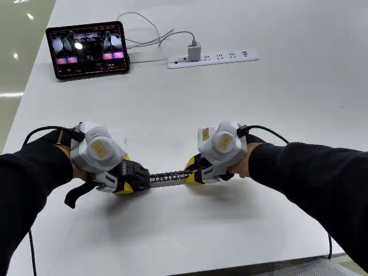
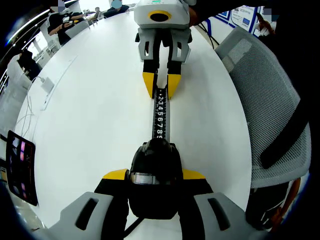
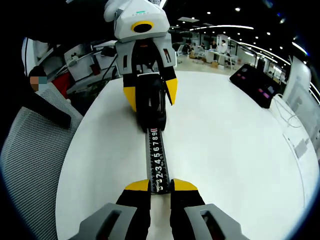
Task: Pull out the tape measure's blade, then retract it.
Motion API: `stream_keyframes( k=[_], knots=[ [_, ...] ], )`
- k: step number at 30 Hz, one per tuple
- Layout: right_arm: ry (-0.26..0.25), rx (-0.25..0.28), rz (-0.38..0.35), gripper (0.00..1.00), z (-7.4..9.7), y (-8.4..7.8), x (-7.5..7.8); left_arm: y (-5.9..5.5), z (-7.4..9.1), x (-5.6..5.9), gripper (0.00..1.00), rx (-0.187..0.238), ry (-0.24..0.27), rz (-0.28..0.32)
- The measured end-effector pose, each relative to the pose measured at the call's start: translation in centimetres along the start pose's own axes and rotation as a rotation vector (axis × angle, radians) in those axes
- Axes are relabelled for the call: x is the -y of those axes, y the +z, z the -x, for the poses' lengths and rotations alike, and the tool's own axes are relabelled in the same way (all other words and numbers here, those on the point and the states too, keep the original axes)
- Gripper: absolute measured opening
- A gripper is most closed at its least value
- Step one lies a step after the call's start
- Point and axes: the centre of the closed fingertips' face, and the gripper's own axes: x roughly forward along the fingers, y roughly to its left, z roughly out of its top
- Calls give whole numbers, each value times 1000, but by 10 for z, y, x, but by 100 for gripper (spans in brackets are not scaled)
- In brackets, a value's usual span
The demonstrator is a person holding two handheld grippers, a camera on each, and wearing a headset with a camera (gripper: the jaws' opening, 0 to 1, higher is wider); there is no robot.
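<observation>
Your left gripper (image 2: 155, 176) holds the black case of the tape measure (image 2: 156, 165); its yellow-tipped jaws are closed on the two sides of the case. The case sits low over the white tabletop (image 1: 259, 115), in front of you and a little to your left; whether it touches the surface I cannot tell. Your right gripper (image 3: 160, 186) is narrow, its jaws pinched on the free end of the blade (image 3: 156, 157); the blade runs straight between the two grippers, and only a short piece is out of the case. On the blade you can read a row of digits, from 1 to 9 in the right gripper view; the finer marks beside them are too small to read. At the far side of the tabletop lies a tablet (image 1: 87, 49) with a lit screen; its writing is too small to read. Near it a white power strip (image 1: 213, 57) carries a white charger (image 1: 194, 52); thin cables run from there toward the tablet. A grey mesh chair (image 2: 260, 100) stands beside the tabletop.
</observation>
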Motion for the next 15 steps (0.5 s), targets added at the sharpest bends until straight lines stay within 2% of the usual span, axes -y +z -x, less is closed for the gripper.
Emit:
stream_keyframes(
  k=[15],
  knots=[
    [0,-5,2,10,7,-7,-1,-1,0,-1,32,0,1,-2]
  ],
)
